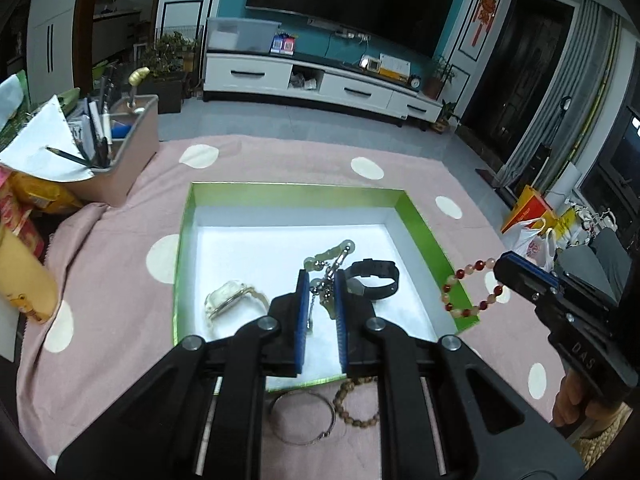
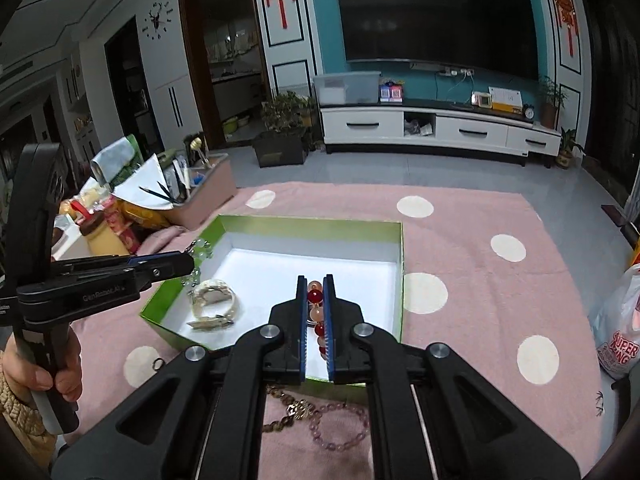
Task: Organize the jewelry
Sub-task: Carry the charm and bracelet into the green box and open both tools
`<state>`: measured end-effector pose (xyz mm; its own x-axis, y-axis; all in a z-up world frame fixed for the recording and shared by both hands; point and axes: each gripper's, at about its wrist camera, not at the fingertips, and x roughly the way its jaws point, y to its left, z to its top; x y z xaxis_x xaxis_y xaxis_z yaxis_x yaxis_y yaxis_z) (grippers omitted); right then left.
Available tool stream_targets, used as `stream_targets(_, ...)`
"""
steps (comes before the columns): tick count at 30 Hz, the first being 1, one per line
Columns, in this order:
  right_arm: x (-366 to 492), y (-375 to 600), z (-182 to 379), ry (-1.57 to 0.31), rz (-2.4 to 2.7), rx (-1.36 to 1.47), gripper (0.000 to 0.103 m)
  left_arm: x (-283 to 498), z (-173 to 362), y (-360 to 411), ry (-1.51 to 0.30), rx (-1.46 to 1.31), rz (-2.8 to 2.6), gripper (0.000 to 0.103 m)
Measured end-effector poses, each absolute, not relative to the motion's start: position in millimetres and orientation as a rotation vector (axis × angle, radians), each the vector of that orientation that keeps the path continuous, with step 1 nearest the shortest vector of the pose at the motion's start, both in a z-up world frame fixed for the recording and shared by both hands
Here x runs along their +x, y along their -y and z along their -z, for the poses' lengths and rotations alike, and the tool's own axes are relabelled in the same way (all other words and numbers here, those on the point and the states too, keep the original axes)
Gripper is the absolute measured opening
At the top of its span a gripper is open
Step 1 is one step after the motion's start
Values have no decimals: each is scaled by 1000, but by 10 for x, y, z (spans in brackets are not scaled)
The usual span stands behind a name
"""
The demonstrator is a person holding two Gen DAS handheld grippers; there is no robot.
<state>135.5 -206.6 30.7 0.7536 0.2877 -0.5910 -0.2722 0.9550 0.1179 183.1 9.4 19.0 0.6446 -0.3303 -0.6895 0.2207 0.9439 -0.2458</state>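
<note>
Jaws, left: left gripper [image 1: 322, 276] clenched on a jade-and-metal chain piece [image 1: 329, 264], which hangs between the blue pads over the inside of the box.
Jaws, right: right gripper [image 2: 315, 280] clenched on a red-and-peach bead bracelet [image 2: 316, 312], held above the right part of the box (seen from the left wrist, the loop [image 1: 472, 292] hangs over the box's right wall).
Desk organiser [image 1: 120, 148]: far left on the table, holding pens and paper.
Box [image 1: 424, 220]: open, green walls, white floor, on a pink cloth with cream dots [image 1: 280, 156].
Box contents, left: pale watch [image 1: 228, 300] lying on the white floor.
Box contents, right: black band [image 1: 376, 280], on its edge, just beside the hanging chain piece.
Cloth, near edge, left wrist view: silver bangle [image 1: 302, 420] and brown bead bracelet [image 1: 356, 404], side by side outside the box.
Cloth, near edge, right wrist view: bronze-coloured chain [image 2: 292, 410] and purple bead bracelet [image 2: 344, 428] (both partly hidden by the gripper frame).
Plastic bag [image 2: 620, 332]: far right, at the table edge.
</note>
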Motion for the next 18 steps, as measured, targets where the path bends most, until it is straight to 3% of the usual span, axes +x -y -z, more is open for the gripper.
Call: stream_targets(18, 1742, 2095, 242, -800, -283, 43, 7, 2220, 411, 281, -945, -41, 271, 12)
